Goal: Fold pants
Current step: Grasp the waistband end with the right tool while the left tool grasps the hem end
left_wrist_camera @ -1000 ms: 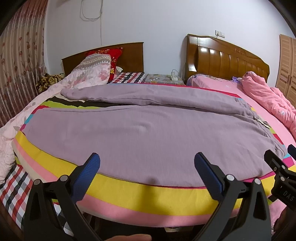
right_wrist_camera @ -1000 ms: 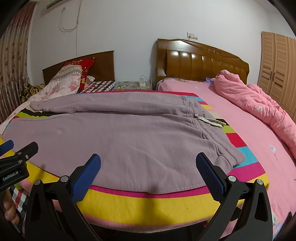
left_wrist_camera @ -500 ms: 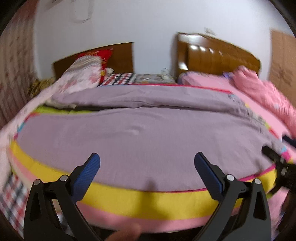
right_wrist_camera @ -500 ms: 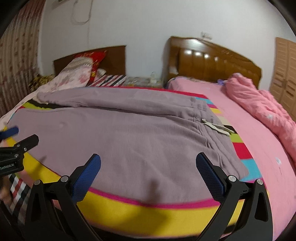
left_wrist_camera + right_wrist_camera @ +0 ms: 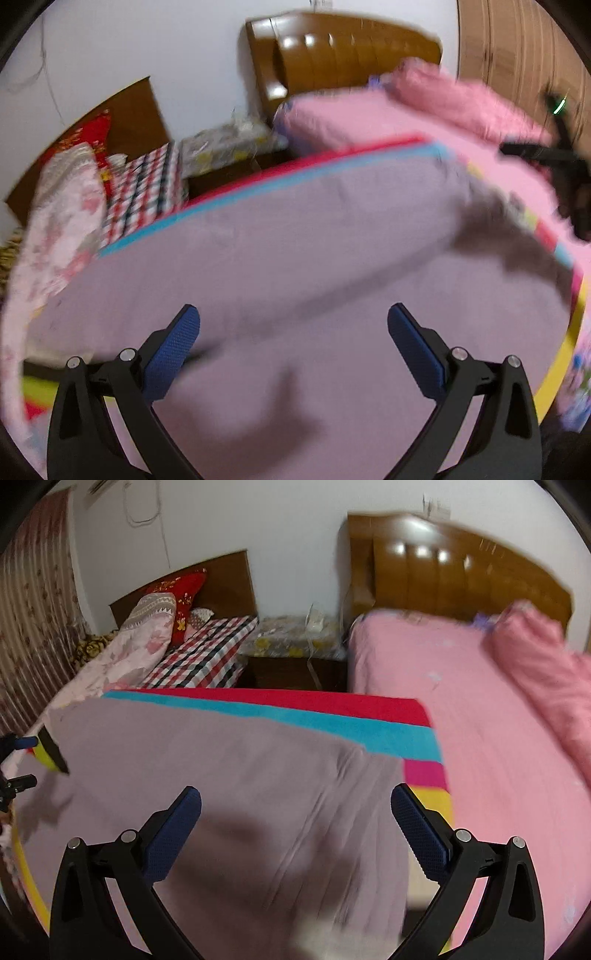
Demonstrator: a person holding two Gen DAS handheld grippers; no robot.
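We hold left hand-held gripper (image 5: 293, 343) released, jaws spread wide, above mauve pants (image 5: 295, 266). Right hand-held gripper (image 5: 295, 827) likewise released, over waistband end. Pants lie flat on striped blanket (image 5: 332, 716) on bed. Both views blurred. Pink quilt (image 5: 543, 664) sits on adjacent bed.

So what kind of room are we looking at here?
A home bedroom, most likely: two beds with wooden headboards, a nightstand between them, and pillows and bedding, with purple pants spread out.
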